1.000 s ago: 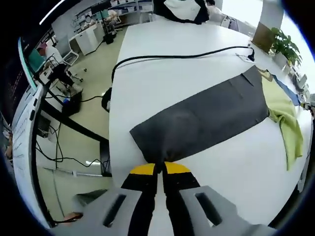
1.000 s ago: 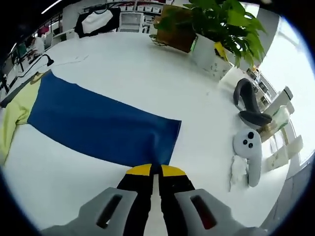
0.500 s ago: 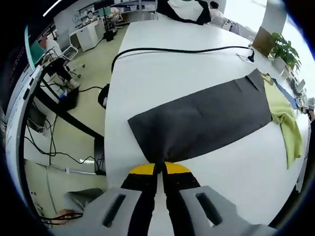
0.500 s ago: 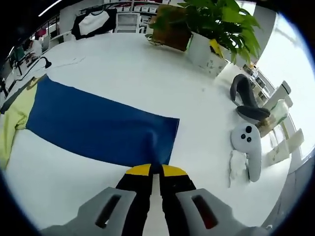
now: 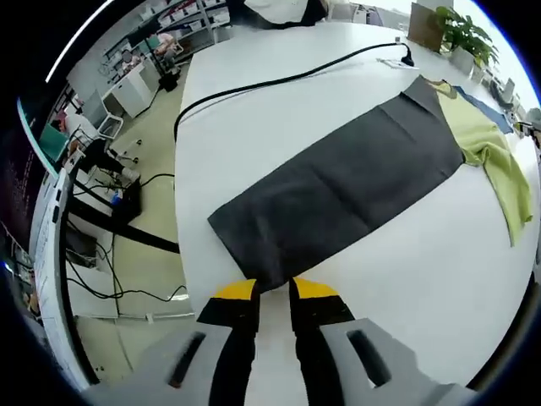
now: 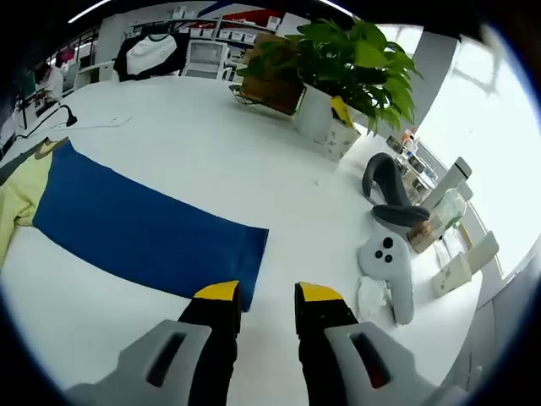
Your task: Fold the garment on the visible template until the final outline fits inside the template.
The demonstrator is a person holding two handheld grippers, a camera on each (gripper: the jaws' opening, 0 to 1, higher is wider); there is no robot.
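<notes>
A long dark grey sheet (image 5: 338, 186) lies flat on the white table (image 5: 406, 296), and its near corner rests just ahead of my left gripper (image 5: 275, 292), which is open and holds nothing. A crumpled yellow-green garment (image 5: 490, 161) overlaps the sheet's far end. In the right gripper view the same garment (image 6: 21, 190) lies at the far end of a flat blue sheet (image 6: 144, 233). My right gripper (image 6: 269, 293) is open, with the blue sheet's near corner beside its left fingertip (image 6: 218, 293).
A black cable (image 5: 279, 80) crosses the table beyond the grey sheet. The table's edge (image 5: 182, 211) drops to a floor with wires. A potted plant (image 6: 347, 59), a black headset (image 6: 385, 190) and a white controller (image 6: 387, 262) lie right of the blue sheet.
Both grippers have opened: the left has let go of the grey sheet's corner, the right the blue sheet's corner. Both sheets now lie flat, and both cameras have risen and tilted.
</notes>
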